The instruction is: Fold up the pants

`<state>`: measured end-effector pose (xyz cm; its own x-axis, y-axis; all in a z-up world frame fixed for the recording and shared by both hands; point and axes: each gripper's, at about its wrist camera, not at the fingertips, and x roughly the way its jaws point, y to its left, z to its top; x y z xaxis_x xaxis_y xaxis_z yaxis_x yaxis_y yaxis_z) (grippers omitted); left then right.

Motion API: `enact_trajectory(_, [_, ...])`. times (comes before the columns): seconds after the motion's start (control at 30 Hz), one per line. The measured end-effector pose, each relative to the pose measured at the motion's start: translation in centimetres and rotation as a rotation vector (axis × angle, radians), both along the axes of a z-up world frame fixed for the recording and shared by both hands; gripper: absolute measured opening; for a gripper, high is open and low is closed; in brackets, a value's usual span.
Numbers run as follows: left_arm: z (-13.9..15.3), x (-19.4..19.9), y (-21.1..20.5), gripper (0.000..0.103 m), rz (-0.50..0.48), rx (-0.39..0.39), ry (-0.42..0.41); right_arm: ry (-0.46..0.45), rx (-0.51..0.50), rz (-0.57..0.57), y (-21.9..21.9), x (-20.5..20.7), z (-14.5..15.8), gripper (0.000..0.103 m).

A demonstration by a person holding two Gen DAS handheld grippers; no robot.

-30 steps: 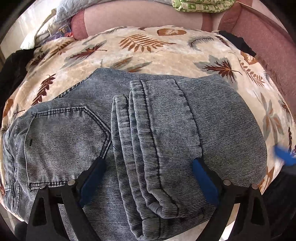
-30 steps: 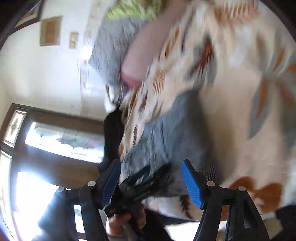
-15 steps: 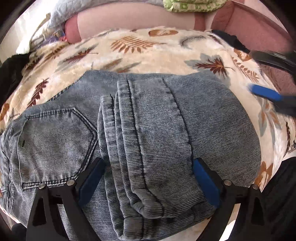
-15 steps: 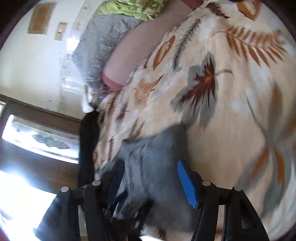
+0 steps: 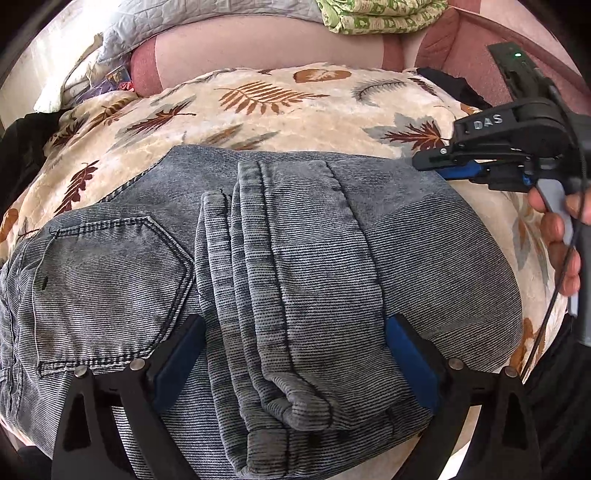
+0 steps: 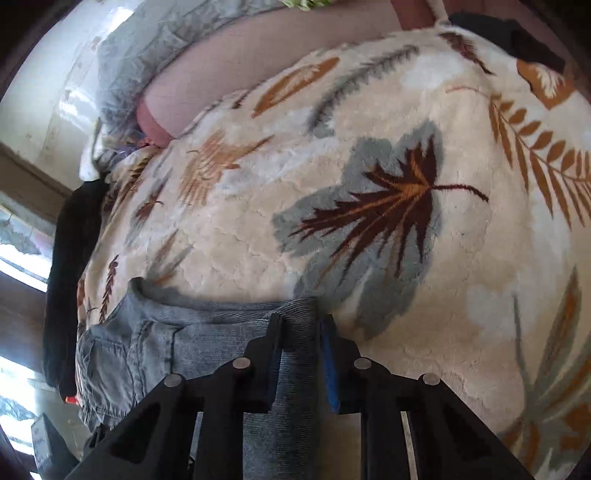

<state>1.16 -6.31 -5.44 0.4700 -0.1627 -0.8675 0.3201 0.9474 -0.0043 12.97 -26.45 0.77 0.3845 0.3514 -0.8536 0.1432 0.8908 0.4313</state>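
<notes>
The grey-blue corduroy pants (image 5: pixel 280 266) lie folded on a leaf-patterned blanket (image 5: pixel 258 107), back pocket at the left, leg hems stacked on top in the middle. My left gripper (image 5: pixel 295 354) is open, its blue pads straddling the stacked hems at the near edge. My right gripper (image 5: pixel 443 166) shows in the left wrist view at the far right corner of the pants. In the right wrist view it (image 6: pixel 301 354) is shut on the edge of the pants (image 6: pixel 207 339).
A pink sofa back (image 5: pixel 258 40) rises behind the blanket, with a grey quilt (image 5: pixel 177 14) and a green patterned cloth (image 5: pixel 376 14) on top. Dark clothing (image 5: pixel 22 147) lies at the left edge. A window (image 6: pixel 18 258) is at the left.
My right gripper swung in from the right and closed on the far right corner of the pants. My left gripper stayed open over the hems.
</notes>
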Motion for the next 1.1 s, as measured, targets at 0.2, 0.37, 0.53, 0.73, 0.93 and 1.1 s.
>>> enact_trajectory(0.2, [-0.1, 0.1, 0.1, 0.098, 0.0, -0.004, -0.008, -0.101, 0.137, -0.042, -1.0, -5.1, 4.3, 0.033])
enact_trajectory(0.37, [-0.1, 0.1, 0.1, 0.099, 0.002, -0.006, -0.01, 0.113, 0.264, -0.048, -1.0, -7.3, -2.4, 0.04])
enact_trajectory(0.53, [2.6, -0.7, 1.1, 0.098, 0.027, -0.033, -0.054, 0.019, 0.293, -0.078, -2.1, -8.6, 0.5, 0.04])
enact_trajectory(0.73, [1.1, -1.2, 2.4, 0.099, 0.049, 0.01, -0.016, 0.059, 0.334, 0.007, 0.0, -10.9, -1.4, 0.052])
enact_trajectory(0.93, [2.0, -1.8, 2.8, 0.1, 0.058, -0.02, -0.054, 0.011, 0.289, 0.029, -0.2, -10.4, 1.4, 0.05])
enact_trajectory(1.1, [0.4, -1.4, 2.2, 0.1, 0.041, 0.006, -0.009, -0.039, 0.327, 0.039, 0.0, -6.7, 3.6, 0.05])
